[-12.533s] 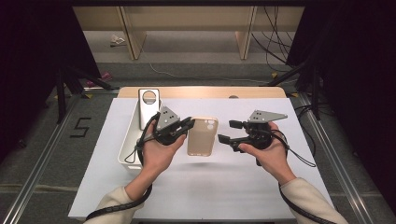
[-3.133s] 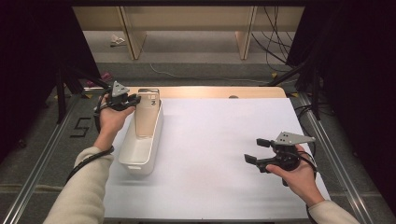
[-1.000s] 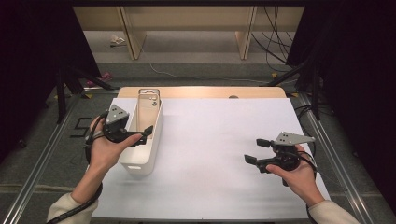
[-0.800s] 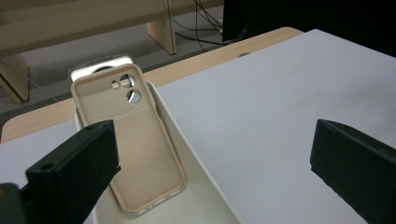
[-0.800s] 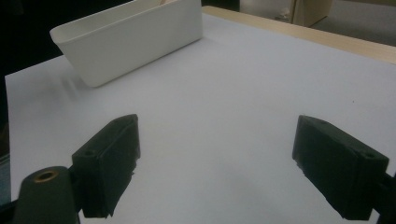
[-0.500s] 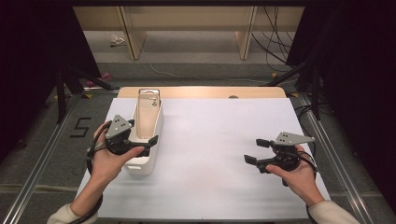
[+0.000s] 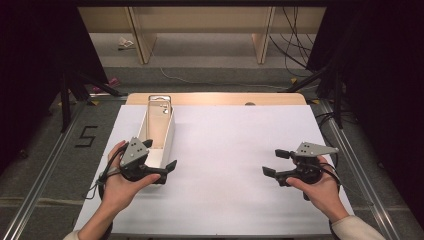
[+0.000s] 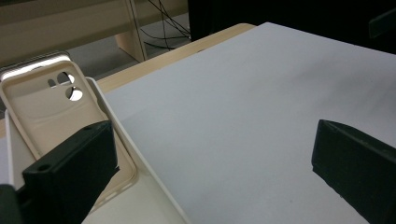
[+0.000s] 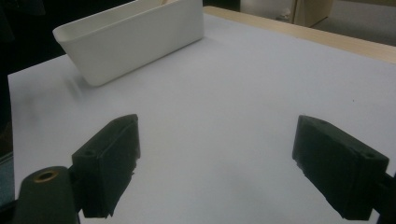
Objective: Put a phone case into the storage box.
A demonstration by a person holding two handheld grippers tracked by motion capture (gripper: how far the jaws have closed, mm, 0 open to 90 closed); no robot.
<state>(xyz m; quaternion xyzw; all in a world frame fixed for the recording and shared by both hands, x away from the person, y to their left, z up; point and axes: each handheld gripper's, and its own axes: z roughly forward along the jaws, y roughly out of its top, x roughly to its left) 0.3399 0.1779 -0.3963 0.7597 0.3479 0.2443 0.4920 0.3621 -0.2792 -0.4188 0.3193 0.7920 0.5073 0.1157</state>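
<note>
The phone case point(image 7: 159, 122) is seen leaning lengthwise in the white bin point(image 7: 170, 136), at twelve o'clock from the left hand-held gripper point(image 7: 162, 165), which is held released and nearer. The right hand-held gripper point(image 7: 275, 162) is also held released, well apart at three o'clock on the bench point(image 7: 235, 190)

One white rectangular bin point(image 7: 167, 142) is sitting on the table, and one beige phone case point(image 8: 56, 112) is leaning inside it, with two round camera holes showing near its top. One white sheet point(image 7: 235, 170) is covering one wooden tabletop point(image 7: 220, 98). Two handheld grippers are hovering over it, the left gripper point(image 7: 162, 157) and the right gripper point(image 7: 274, 163), each showing two black jaws standing apart.
</note>
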